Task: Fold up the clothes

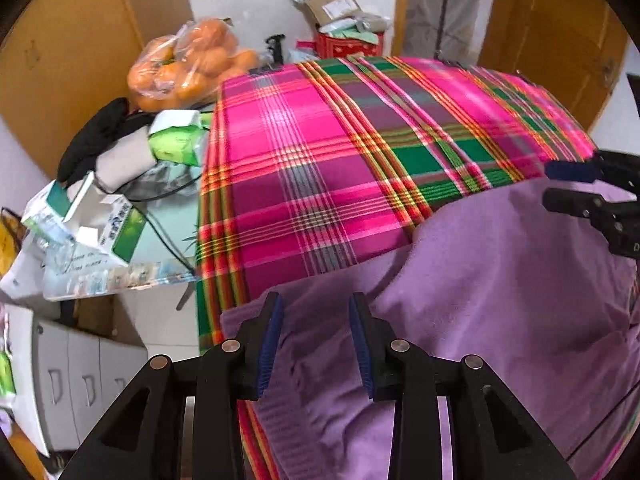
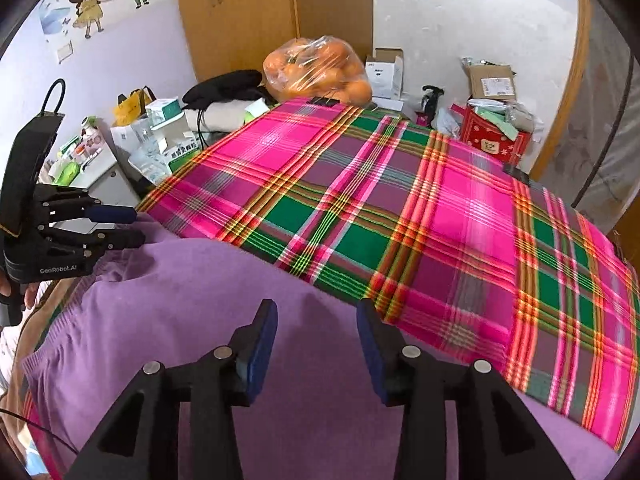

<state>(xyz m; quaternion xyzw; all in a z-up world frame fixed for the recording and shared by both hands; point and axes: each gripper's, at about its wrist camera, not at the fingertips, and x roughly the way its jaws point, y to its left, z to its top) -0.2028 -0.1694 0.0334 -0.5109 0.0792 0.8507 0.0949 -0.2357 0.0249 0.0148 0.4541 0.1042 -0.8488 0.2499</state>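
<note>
A purple knit garment (image 1: 500, 280) lies on the near part of a table covered with a pink, green and purple plaid cloth (image 1: 320, 152); it also shows in the right wrist view (image 2: 192, 292) on the same cloth (image 2: 400, 208). My left gripper (image 1: 316, 312) is open and empty, just above the garment's near left part. My right gripper (image 2: 316, 316) is open and empty over the garment's far edge. The right gripper shows at the right edge of the left wrist view (image 1: 560, 184); the left gripper shows at the left of the right wrist view (image 2: 132, 226).
A bag of oranges (image 2: 316, 72), black and beige clothes (image 2: 224, 96), cartons (image 2: 168, 140) and a red box (image 2: 492, 136) crowd the table's far and left sides. Wooden wardrobes (image 2: 256, 12) stand behind. White drawers (image 1: 80, 380) stand left of the table.
</note>
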